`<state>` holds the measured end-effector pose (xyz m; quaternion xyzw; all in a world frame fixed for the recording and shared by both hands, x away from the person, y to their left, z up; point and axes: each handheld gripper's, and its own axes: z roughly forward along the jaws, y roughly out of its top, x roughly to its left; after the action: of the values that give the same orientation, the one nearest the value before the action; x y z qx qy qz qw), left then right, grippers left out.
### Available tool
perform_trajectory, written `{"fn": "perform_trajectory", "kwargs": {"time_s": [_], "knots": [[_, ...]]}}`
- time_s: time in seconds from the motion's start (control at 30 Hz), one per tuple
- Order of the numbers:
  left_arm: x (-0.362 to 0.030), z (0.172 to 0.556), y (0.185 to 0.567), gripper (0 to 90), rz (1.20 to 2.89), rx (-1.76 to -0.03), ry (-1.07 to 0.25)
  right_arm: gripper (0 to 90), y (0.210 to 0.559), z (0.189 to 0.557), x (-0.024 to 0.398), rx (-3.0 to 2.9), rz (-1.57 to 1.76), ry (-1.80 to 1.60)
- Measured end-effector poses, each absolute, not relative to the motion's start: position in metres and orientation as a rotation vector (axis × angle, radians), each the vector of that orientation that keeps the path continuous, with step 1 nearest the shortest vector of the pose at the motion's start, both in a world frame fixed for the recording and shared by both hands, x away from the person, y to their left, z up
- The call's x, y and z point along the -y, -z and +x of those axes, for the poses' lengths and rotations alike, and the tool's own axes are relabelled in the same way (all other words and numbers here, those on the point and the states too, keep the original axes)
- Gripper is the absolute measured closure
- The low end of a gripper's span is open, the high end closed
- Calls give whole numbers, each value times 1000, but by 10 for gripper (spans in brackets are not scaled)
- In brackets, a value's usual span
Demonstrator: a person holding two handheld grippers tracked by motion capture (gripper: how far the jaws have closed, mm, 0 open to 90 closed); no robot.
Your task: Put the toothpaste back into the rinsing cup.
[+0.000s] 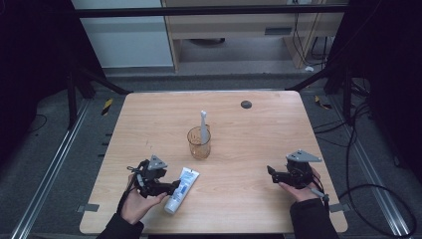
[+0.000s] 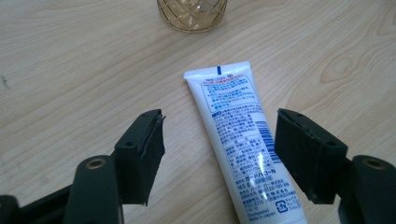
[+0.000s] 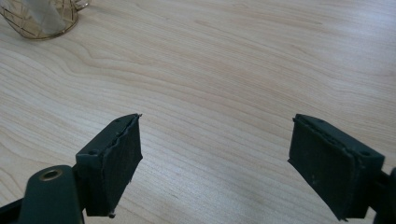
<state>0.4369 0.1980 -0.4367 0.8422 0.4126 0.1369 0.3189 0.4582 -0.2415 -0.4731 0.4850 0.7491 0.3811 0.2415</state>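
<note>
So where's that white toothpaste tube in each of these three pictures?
High view: the toothpaste tube lies flat on the table, lower left of centre, just right of the left gripper.
Left gripper view: it runs from centre to the bottom edge, between the open jaws, untouched.
Right gripper view: not in it.
Shared landmark: the amber glass cup.

You work at a pale wooden table (image 1: 259, 124) on grey carpet (image 1: 59, 164), ringed by black frame bars (image 1: 209, 10), loose floor cables (image 1: 378, 194) and a light wooden cabinet (image 1: 239, 30) behind.
</note>
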Motion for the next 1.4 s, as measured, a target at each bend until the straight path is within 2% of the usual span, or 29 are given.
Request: {"fn": "perform_trajectory", "kwargs": {"time_s": [0.27, 0.6, 1.4], "knots": [[-194, 432, 435, 290, 2234, -1083, -358, 169, 473, 459, 242, -2057, 1323, -1037], [-190, 430, 438, 294, 2261, -1109, -323, 170, 475, 459, 239, -2068, 1322, -1035], [-177, 431, 445, 381, 2348, -1117, -264, 170, 475, 460, 236, -2089, 1310, -1015]]}}
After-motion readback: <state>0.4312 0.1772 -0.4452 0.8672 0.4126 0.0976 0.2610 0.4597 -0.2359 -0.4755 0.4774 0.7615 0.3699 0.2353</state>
